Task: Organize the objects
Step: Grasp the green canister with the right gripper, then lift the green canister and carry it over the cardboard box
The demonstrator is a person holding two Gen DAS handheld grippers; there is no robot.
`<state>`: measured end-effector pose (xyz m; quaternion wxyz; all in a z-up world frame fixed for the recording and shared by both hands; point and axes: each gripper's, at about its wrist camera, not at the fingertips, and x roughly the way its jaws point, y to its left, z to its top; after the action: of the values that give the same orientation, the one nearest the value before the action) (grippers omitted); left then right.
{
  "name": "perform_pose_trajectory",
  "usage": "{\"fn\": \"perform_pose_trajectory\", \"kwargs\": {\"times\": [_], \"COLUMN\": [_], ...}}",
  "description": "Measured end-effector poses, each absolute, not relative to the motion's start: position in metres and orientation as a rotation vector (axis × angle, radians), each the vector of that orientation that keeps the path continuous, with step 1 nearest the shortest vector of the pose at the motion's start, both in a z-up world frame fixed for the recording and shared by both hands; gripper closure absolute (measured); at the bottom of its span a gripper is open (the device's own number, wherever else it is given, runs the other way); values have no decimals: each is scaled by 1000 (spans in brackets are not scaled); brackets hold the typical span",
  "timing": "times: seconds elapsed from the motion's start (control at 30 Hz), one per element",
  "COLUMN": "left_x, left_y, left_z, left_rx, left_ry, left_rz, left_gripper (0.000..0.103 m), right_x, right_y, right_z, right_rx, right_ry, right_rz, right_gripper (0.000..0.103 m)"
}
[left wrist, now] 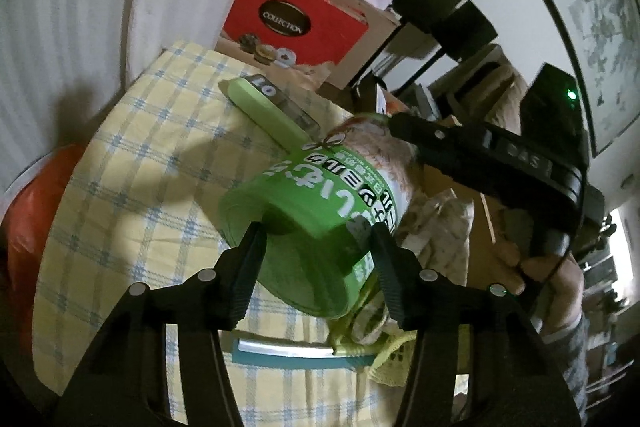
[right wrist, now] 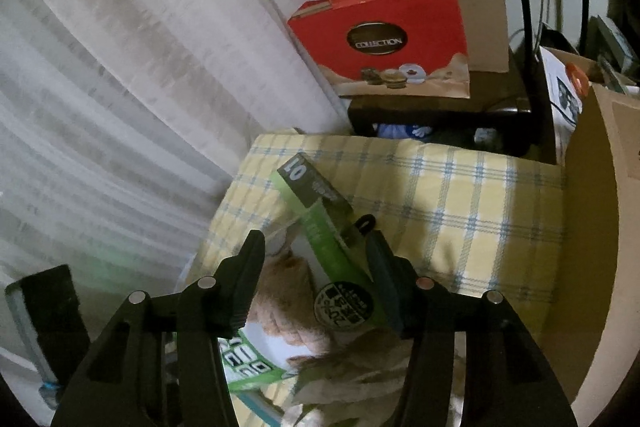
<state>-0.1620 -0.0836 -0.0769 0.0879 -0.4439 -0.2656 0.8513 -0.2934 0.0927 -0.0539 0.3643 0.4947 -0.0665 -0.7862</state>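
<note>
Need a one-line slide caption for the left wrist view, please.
Left gripper clamps a green-labelled snack packet over the yellow checked cloth.

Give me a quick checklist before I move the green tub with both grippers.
1. Left gripper on the green tub: a finger on each side of its near end. Ok.
2. Right gripper on the tub's far end: the tub is between the fingers, but pad contact is unclear. Cannot tell.
3. Tub clear of the checked cloth: it is tilted and its underside is hidden. Cannot tell.
4. Clearance from the green box: it lies right behind the tub. Not ok.
5. Free spot to set down: there is bare cloth beside the tub. Ok.
</note>
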Motion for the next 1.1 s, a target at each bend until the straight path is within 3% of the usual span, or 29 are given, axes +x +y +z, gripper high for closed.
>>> {"fn": "perform_pose_trajectory", "kwargs": {"times": [0.3,0.63,1.1], "left_x": [-158,-140,-119], "left_y": [-92,-82,8], "left_z": [-64,-13,47], "left_rx": [-1308,-1181,-1051], "left_ry": [-770,-682,-457], "left_rz": [2591,2645,2574], "left_gripper": [56,56,56], "right_x": [-272,-233,-168], "right_y": [83,102,209], "right_z": [-32,20,45], "right_rx": [1203,1081,1113], "right_ry": [-149,-169,-257], "right_rz": [-2025,-2083,-2254], "right_gripper": [48,48,48]}}
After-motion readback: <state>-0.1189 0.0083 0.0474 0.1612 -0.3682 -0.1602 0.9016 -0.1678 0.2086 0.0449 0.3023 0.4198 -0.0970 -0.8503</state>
